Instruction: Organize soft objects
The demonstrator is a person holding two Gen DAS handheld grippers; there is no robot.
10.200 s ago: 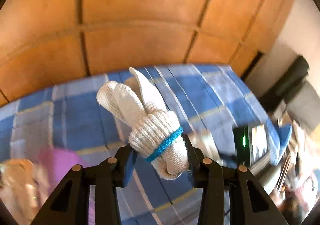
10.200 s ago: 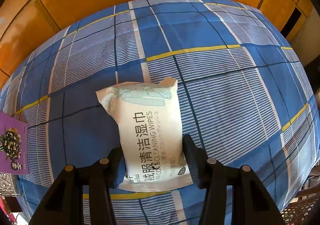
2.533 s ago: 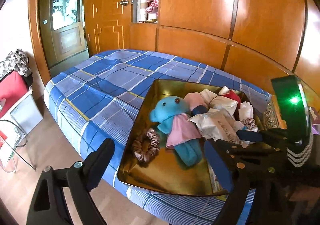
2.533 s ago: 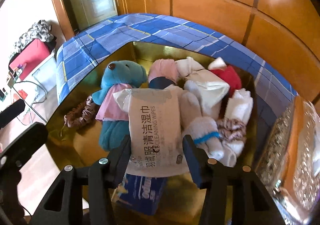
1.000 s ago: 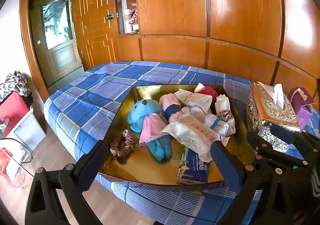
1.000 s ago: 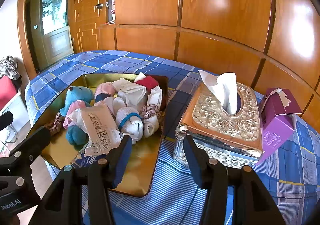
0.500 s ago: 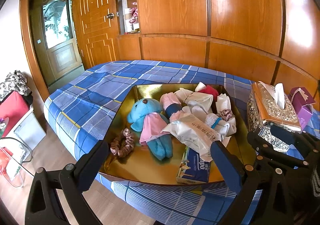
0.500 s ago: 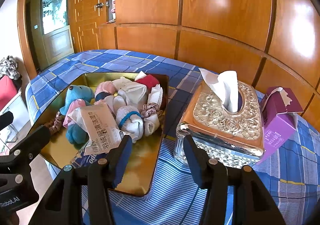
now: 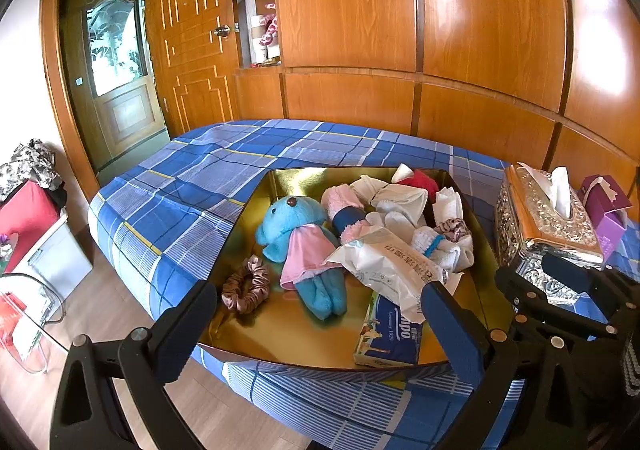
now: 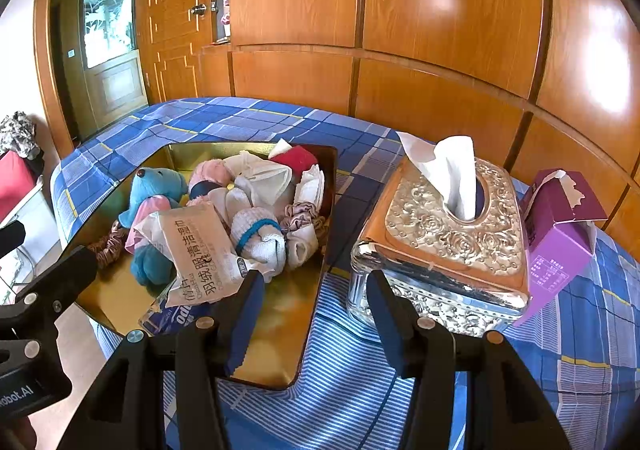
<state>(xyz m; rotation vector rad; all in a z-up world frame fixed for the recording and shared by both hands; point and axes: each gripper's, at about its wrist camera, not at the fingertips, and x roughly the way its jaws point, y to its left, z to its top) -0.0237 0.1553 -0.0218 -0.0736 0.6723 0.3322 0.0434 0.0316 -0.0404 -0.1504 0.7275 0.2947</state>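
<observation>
Soft things all sit in the gold tray [image 9: 256, 326] at frame centre: blue teddy [image 9: 298, 238], scrunchie [image 9: 245, 284], rolled socks [image 10: 260, 236], wipes pack [image 9: 390, 270], tissue packet [image 9: 390, 334]. Nothing soft lies loose on the blue checked bedspread [image 9: 192, 185]; task looks about finished. Left gripper [image 9: 320, 326] gapes wide, empty. Right gripper [image 10: 316, 302] half apart, empty, lower centre. Wipes pack bears Chinese print; other labels only partly legible.

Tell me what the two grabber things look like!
Both are black plastic. The left gripper has two long angled fingers with dark blue pads and silver screws. The right gripper looks the same: black fingers, blue pads, round silver screws. In the right view, the left gripper's body has white lettering ending in "obot.AI".
</observation>
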